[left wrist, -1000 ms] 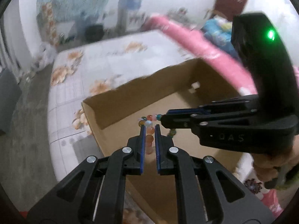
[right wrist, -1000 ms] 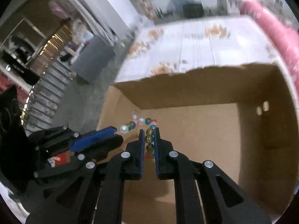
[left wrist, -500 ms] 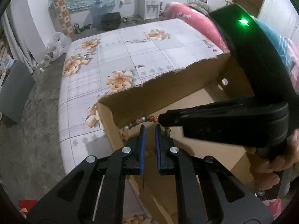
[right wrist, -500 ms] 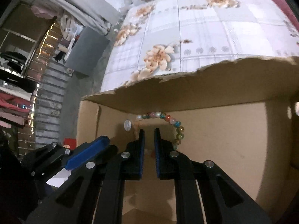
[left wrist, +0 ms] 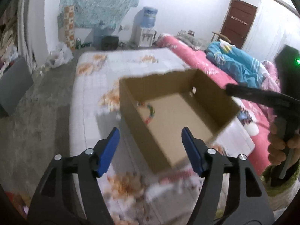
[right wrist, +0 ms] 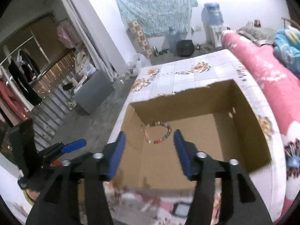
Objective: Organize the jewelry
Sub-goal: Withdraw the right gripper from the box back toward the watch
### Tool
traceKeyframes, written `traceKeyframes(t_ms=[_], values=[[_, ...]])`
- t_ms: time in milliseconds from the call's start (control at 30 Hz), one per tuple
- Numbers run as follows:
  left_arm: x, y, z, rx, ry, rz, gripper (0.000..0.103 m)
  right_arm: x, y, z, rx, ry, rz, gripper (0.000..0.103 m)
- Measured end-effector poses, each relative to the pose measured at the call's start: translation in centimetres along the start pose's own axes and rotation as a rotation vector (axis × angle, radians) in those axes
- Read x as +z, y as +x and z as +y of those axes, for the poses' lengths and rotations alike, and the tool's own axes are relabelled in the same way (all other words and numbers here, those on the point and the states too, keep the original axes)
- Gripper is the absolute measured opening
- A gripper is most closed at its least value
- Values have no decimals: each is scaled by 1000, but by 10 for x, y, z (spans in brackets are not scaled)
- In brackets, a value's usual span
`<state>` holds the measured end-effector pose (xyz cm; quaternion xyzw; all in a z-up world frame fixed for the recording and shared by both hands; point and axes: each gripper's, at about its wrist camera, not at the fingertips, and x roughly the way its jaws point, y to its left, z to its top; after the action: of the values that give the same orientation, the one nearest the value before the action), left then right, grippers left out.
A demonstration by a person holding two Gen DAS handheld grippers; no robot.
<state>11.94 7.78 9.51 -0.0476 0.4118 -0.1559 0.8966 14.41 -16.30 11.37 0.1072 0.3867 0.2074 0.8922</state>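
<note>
In the left wrist view we are holding the left gripper (left wrist: 150, 146) above the near corner of one cardboard box (left wrist: 178, 112), its jaws standing wide apart and gripping nothing; the one beaded bracelet (left wrist: 150, 112) is lying ahead of the jaws and below them, on the box floor close to the left wall, too blurred here to count beads. The right gripper (left wrist: 258, 95) is reaching in from the right over the far rim. In the right wrist view we are looking down past the right gripper (right wrist: 149, 144), jaws also wide apart and empty, and the bracelet (right wrist: 158, 133) is lying as a flat loop, with no long axis, just beyond and between the fingertips, so we are judging the right hand nearer. One bracelet, one box, two grippers, all on the flowered bed (right wrist: 196, 71).
</note>
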Motion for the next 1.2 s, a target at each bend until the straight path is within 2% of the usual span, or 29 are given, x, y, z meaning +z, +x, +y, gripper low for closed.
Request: traceKeyframes(t_ms=[100,233,367,400,467,567,667,767,867,1033,1200], values=[[-33,5,-4,13,-8,58,71,-32,-10,-2,-86,1,18,72],[-83,33,-15,56,2,159,73,-70,-10,-12,-206,4,85,78],[-117,70,-24,104,23,261,73,-89,3,-20,-309,9,150,83],[-123,77,-27,129,41,275,73,-92,4,-20,-335,-2,156,87],[-128,86,-30,162,73,286,73,-96,4,-21,-386,-31,148,92],[-130,92,-34,193,116,264,80,-100,2,-16,-475,-99,119,97],[-129,95,-32,194,101,258,85,-101,0,-11,-510,-178,100,97],[-129,97,-31,211,102,253,92,-101,-5,-5,-581,-241,61,97],[-129,97,-27,209,90,245,95,-100,-16,0,-584,-279,1,97],[-128,100,-25,213,85,253,96,-101,-30,-7,-473,-239,-36,97],[-126,101,-23,202,90,268,96,-106,-40,-22,-360,-145,-83,97]])
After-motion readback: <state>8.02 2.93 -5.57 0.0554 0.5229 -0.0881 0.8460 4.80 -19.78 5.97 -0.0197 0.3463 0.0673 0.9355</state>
